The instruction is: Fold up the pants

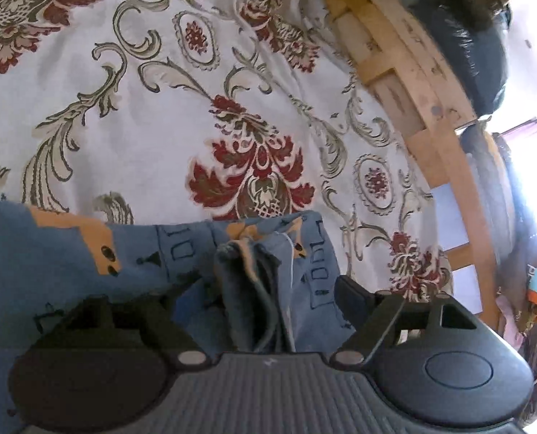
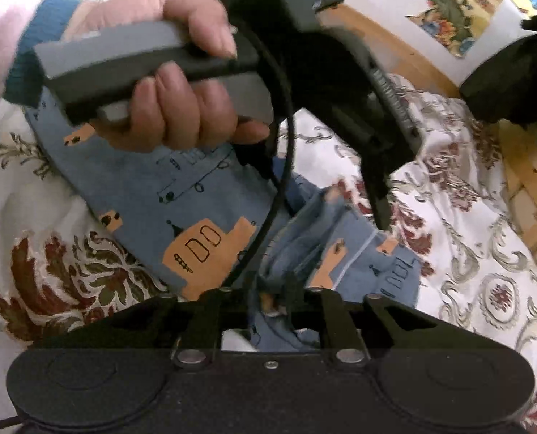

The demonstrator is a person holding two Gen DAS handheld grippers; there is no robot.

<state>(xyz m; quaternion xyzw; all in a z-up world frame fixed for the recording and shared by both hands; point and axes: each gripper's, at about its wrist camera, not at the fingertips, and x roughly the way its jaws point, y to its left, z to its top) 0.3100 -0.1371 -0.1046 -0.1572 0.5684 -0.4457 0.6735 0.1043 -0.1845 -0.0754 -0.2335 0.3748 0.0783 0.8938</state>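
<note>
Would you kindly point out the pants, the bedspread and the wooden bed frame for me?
pants [image 2: 203, 195]: right wrist view, on a flat blue stretch of the printed fabric.
bedspread [image 1: 131, 133]: left wrist view, on a pale patch between the scroll patterns.
wooden bed frame [image 1: 423, 83]: left wrist view, on the long side rail.

bare bedspread [image 1: 131, 115] ahead, wooden frame [image 1: 423, 83] blocking right

We see our right gripper [image 2: 281, 298] clamped on a bunched edge of the blue pants [image 2: 196, 202], while a hand [image 2: 174, 83] holds the left gripper [image 2: 378, 195] above the floral bedspread [image 2: 485, 253].
</note>
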